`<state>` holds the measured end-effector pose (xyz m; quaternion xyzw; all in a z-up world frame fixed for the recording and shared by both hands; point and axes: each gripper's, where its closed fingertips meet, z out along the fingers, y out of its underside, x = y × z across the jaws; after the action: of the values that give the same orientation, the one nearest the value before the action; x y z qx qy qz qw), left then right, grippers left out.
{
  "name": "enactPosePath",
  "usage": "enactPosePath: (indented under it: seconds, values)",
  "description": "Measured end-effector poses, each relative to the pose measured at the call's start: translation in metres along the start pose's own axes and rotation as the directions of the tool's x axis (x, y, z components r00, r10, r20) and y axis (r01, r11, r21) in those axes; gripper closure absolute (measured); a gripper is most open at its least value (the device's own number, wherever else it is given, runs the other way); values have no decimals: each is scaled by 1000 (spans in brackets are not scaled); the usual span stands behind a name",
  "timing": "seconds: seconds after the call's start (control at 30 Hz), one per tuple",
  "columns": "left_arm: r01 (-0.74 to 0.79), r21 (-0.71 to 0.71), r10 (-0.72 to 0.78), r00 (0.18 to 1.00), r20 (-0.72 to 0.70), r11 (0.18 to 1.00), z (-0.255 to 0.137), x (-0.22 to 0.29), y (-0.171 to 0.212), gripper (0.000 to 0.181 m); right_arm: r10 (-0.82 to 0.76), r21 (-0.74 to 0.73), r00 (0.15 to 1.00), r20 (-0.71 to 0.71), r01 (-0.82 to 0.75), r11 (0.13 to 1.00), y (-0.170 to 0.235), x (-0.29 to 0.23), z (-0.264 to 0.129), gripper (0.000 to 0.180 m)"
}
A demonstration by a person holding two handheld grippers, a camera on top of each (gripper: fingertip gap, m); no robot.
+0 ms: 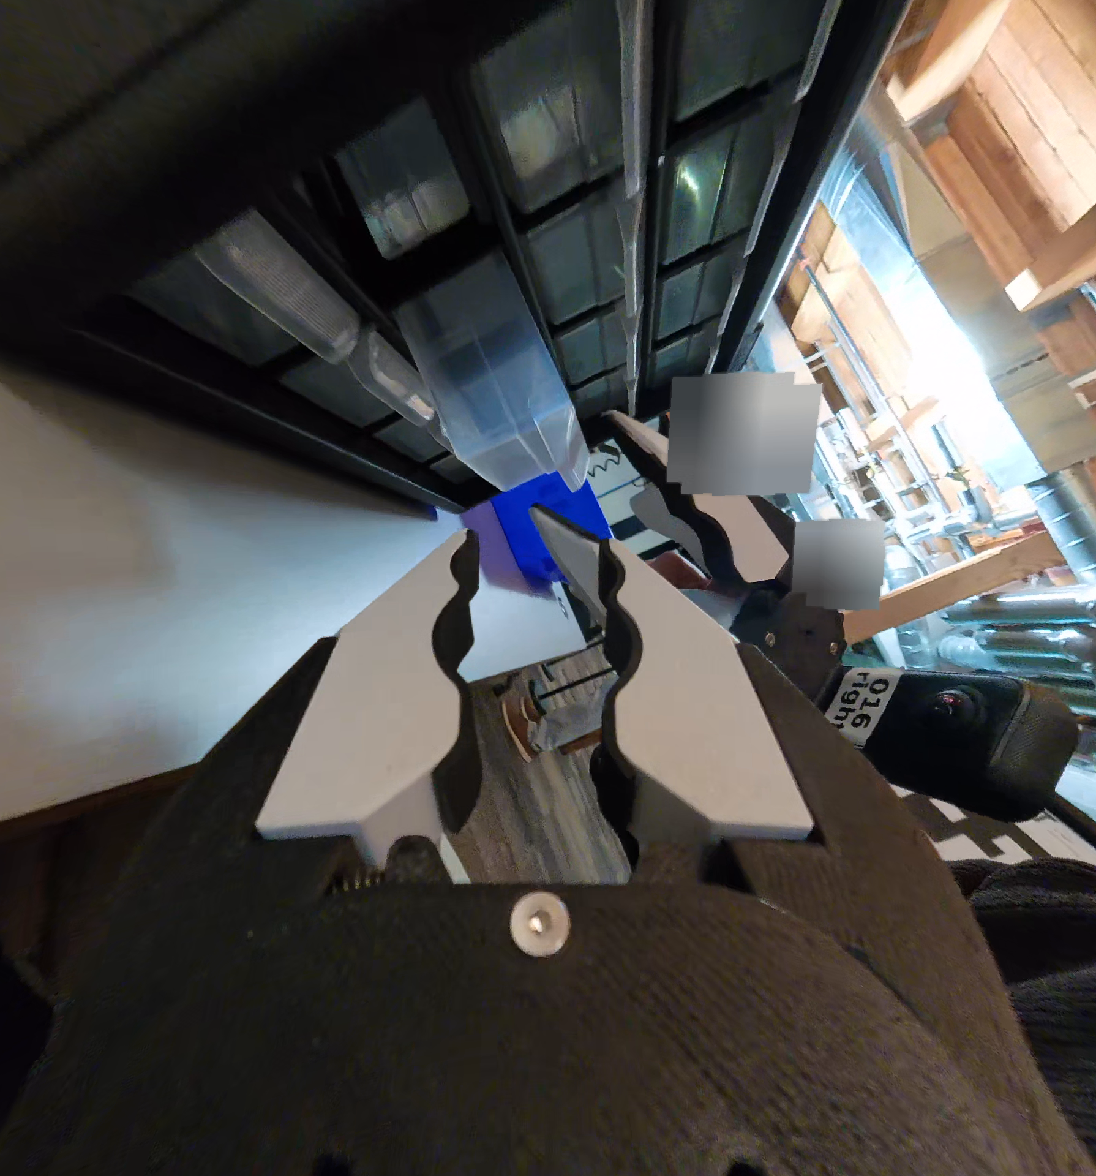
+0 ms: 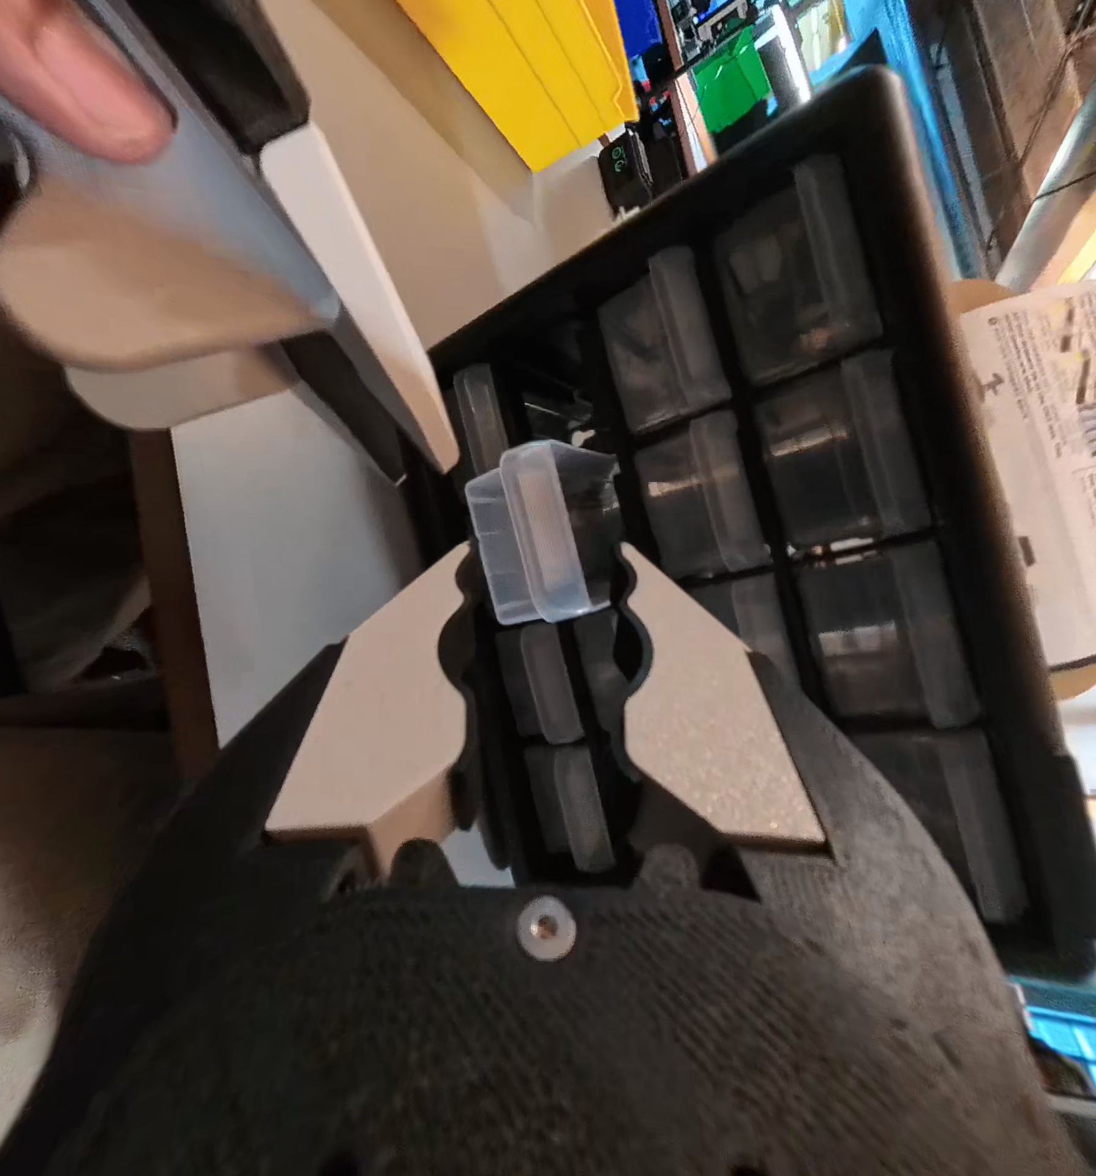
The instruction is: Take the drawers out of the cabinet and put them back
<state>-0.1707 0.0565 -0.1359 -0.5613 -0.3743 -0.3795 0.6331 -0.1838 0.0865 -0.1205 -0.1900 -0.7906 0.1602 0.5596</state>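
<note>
We see the black cabinet filling most of the right wrist view, tilted in the picture, its front a grid of small translucent drawers that mostly sit flush in their slots. In the left wrist view we look along the same cabinet from close by, with a white surface beside it.

One clear drawer sticks out from the cabinet front, partly pulled from its slot; in the left wrist view this drawer reaches out toward a blue block beyond it.

Our right gripper has its fingers spread on either side of the protruding drawer's front end, and we cannot tell whether the pads touch it. In the left wrist view the right gripper shows farther off, near the drawer's end.

Our left gripper has its fingers parted with nothing between them, held just beside the cabinet and apart from the drawer. Its grey finger crosses the upper left of the right wrist view, with a fingertip of a person's hand resting on it.
</note>
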Motion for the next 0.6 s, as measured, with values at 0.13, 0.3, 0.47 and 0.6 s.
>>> enactPosePath:
  seconds: [0.13,0.3,0.47,0.6]
  values:
    - [-46,30,45,999,23,999,-9,-1,-10,145,-43,-9,999,14,43,999,0,-7,12,131]
    - [-69,26,68,997,23,997,-10,0,-13,146,-137,-119,991,-4,136,984,17,-9,32,130]
    - [-67,16,67,998,9,998,-9,1,-15,146,-220,-116,975,-20,216,969,14,-12,27,144]
    - [-121,29,122,992,-21,992,-11,15,-25,146,-220,-60,975,11,220,974,4,-21,11,144]
